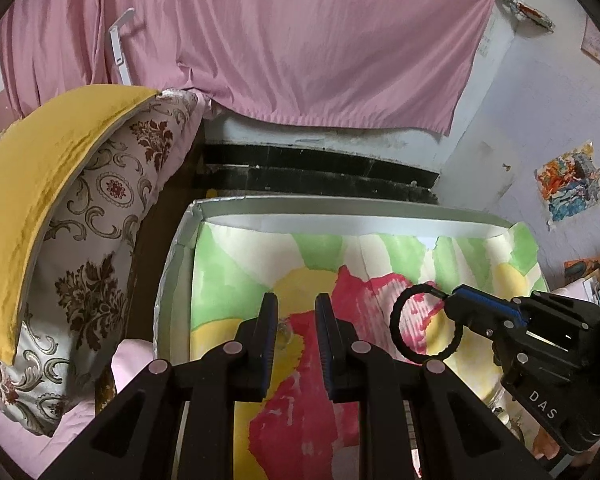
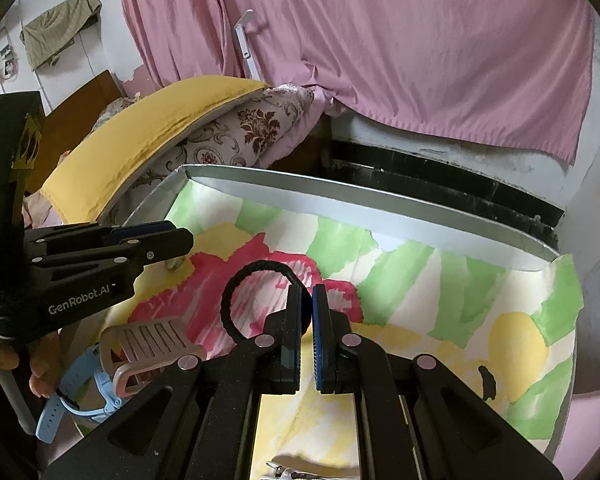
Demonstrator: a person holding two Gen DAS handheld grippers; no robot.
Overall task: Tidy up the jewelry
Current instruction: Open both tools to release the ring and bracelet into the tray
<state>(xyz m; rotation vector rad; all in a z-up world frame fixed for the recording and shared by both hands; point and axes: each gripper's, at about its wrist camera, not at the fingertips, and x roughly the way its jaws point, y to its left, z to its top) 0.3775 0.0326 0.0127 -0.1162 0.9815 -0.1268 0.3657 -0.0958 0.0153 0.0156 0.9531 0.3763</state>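
The things rest in a shallow white tray (image 2: 364,194) with low upright walls, lined with a painted paper sheet (image 2: 440,280) in green, yellow and pink patches. A small clear ring-like piece (image 1: 283,332) lies on the yellow part of the sheet. Near the tray's left end, a pink comb (image 2: 152,338) lies flat, and just beside it a light blue watch (image 2: 80,392) with its strap curled. A small black mark or scrap (image 2: 487,382) shows on the sheet's right side; which of the two cannot be told. A pale clip-like item (image 2: 284,472) sits at the near edge
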